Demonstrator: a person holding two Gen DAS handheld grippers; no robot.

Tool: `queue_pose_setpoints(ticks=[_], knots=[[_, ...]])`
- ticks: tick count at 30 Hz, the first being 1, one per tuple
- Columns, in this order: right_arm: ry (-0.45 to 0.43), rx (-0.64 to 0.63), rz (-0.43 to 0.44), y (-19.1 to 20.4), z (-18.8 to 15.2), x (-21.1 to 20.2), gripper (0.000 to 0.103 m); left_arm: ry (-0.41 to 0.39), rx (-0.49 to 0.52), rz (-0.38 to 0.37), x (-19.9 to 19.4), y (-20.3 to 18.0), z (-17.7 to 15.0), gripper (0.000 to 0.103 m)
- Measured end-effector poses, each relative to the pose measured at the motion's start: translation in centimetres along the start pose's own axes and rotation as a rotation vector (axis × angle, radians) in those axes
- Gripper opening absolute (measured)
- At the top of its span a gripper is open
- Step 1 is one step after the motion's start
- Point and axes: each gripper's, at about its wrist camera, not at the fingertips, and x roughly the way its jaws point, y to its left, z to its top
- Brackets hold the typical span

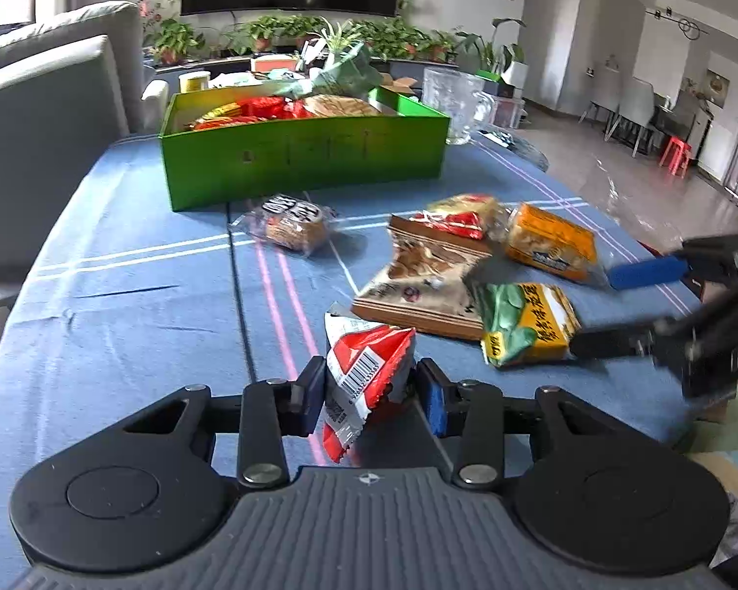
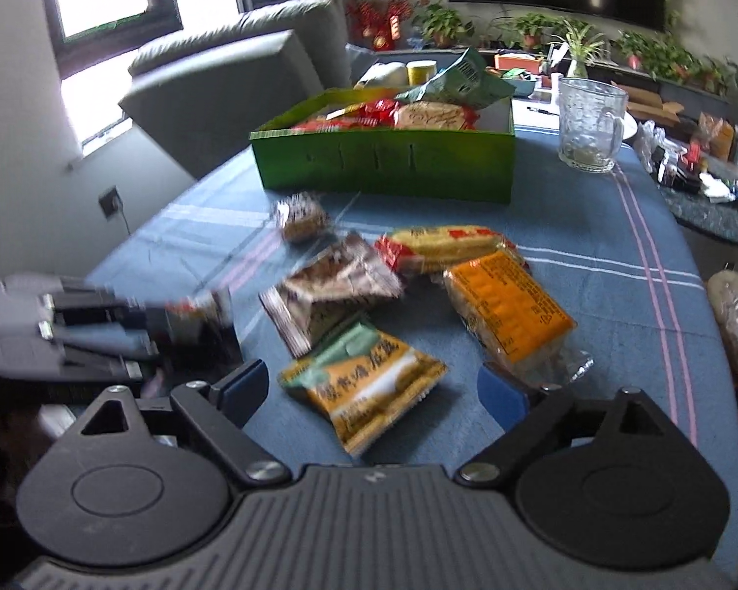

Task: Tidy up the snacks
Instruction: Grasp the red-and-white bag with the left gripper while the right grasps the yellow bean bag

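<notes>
Left wrist view: fingers [image 1: 315, 393] clamped on a red-and-white snack packet [image 1: 364, 383] at lower centre, lifted off the blue tabletop [image 1: 123, 295]. Likely light, crinkly, slippery film with soft contents; pinched mid-body, probably safer than by the sealed edge. Green box [image 1: 300, 157] at upper centre, already part-filled.

Right wrist view: right gripper [image 2: 374, 393] with fingers wide apart at lower centre, framing a yellow-green packet [image 2: 364, 383] lying flat on the tabletop. Likely light and pliable; best taken across its narrow width. Orange cracker pack [image 2: 507, 314] just right, probably brittle inside.
</notes>
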Motion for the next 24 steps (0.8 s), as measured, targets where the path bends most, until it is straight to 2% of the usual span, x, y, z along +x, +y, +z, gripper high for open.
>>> queue_pose_setpoints(ticks=[11, 13, 15, 24], knots=[[0.062, -0.080, -0.029, 0.5, -1.0, 1.7, 0.075, -0.016, -0.047, 0.049, -0.1, 1.6, 0.5, 0.034], [0.067, -0.094, -0.046, 0.7, -0.9, 2.4, 0.075, -0.022, -0.048, 0.063, -0.2, 1.7, 0.4, 0.042], [0.066, -0.108, -0.072, 1.0, -0.7, 3.1, 0.075, -0.023, -0.049, 0.080, -0.2, 1.9, 0.3, 0.058], [0.057, -0.112, -0.049, 1.1, 0.3, 4.9, 0.079, 0.006, -0.045, 0.081, 0.3, 2.3, -0.1, 0.060]])
